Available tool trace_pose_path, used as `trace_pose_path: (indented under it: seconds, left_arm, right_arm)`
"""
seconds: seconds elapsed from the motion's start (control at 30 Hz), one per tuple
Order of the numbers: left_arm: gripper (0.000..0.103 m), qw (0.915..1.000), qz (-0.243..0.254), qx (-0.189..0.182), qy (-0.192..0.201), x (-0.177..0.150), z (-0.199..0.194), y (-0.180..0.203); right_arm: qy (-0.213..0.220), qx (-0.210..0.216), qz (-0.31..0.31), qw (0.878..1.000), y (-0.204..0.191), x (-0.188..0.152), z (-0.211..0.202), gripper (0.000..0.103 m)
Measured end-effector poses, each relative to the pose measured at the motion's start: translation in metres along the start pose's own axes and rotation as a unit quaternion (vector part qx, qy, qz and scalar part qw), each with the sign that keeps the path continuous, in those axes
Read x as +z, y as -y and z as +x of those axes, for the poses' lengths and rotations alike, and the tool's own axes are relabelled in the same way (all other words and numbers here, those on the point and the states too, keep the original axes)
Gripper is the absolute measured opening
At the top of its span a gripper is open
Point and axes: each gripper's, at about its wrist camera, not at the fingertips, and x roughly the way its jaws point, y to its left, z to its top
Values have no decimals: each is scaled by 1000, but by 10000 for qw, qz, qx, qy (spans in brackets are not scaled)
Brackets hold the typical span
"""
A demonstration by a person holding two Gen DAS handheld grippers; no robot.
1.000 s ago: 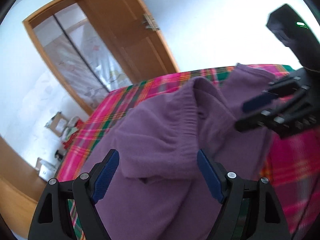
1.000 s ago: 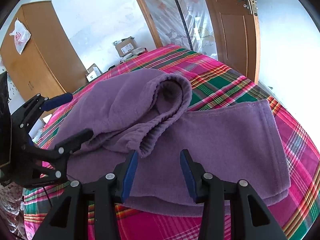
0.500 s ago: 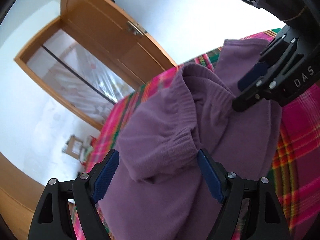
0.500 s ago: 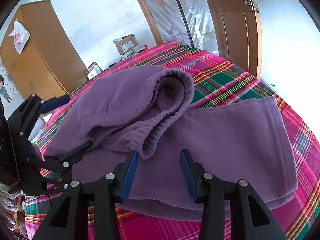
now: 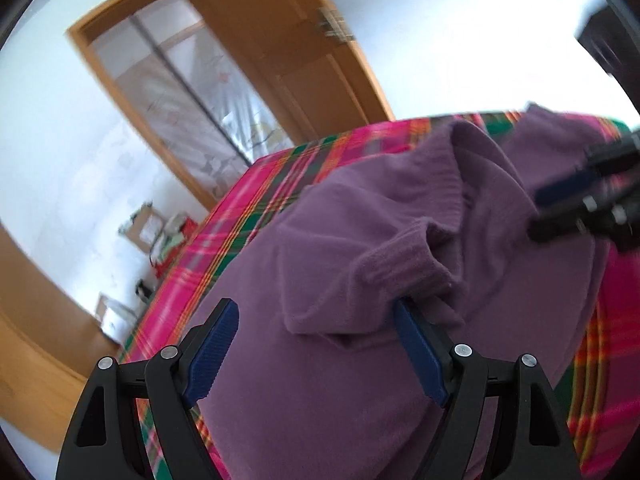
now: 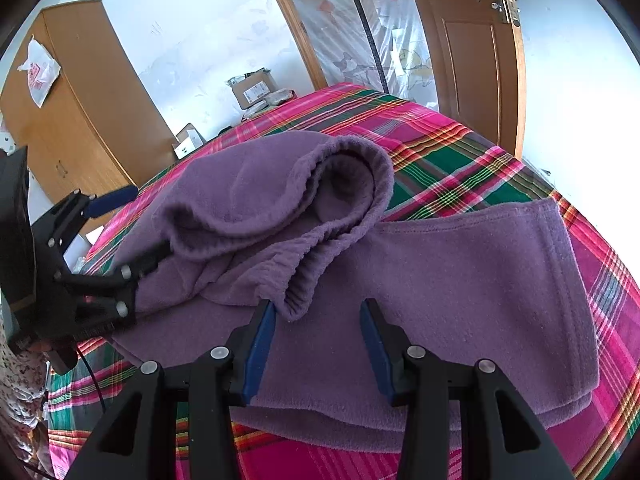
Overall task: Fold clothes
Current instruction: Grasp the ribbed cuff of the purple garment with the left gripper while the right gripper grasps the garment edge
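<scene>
Lying bunched on a plaid bed [image 6: 448,136], purple trousers [image 6: 460,264] sit between the spread-apart left gripper [image 5: 316,344] and right gripper [image 6: 318,336], both holding nothing; only the right view shows a wooden wardrobe [image 6: 80,96].

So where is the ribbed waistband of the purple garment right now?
In the right wrist view the ribbed waistband lies bunched on the purple garment, just ahead of the open right hand-held gripper, on the plaid bedspread.

Bright daylight fills both fisheye views, and the white wall [image 5: 460,40] right of the wooden door [image 5: 280,40] is blown out. The left wrist view is motion-blurred throughout; the right is sharp. Edges bow and darken.
</scene>
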Motion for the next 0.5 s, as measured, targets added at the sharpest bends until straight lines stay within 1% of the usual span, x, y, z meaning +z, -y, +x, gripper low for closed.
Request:
trace_pose_path:
  seconds: [0.17,0.23,0.33,0.37,0.4,0.43,0.47,0.5]
  left_arm:
    - [81,9966,736,-36,382,1,-11,27]
    - [81,9949,916,29,410,3,-10,34]
    - [81,9941,1014,65,386,8,-2,37]
    - [79,9947,955,-15,376,10,-1,35]
    - [68,9953,895,-95,367,11,0,33]
    - [62,9957,836,-176,357,13,1,31]
    - [48,9958,817,-231,343,13,1,31]
    - [38,9959,799,-285,329,13,1,32]
  right_arm:
    - [2,-1,-34,10000,-2,1,2,45]
    - [5,-5,-32,10000,-3,1,2,45]
    - [-1,-14,-37,10000,-5,2,3,45]
    - [-5,-15,-38,10000,-5,2,3,45]
    - [-5,-13,-43,10000,-5,2,3,45]
    - [-4,-11,-47,10000,-5,3,3,45]
    - [-3,-9,-52,10000,-5,3,4,45]
    - [-3,-6,-57,10000,-5,3,4,45]
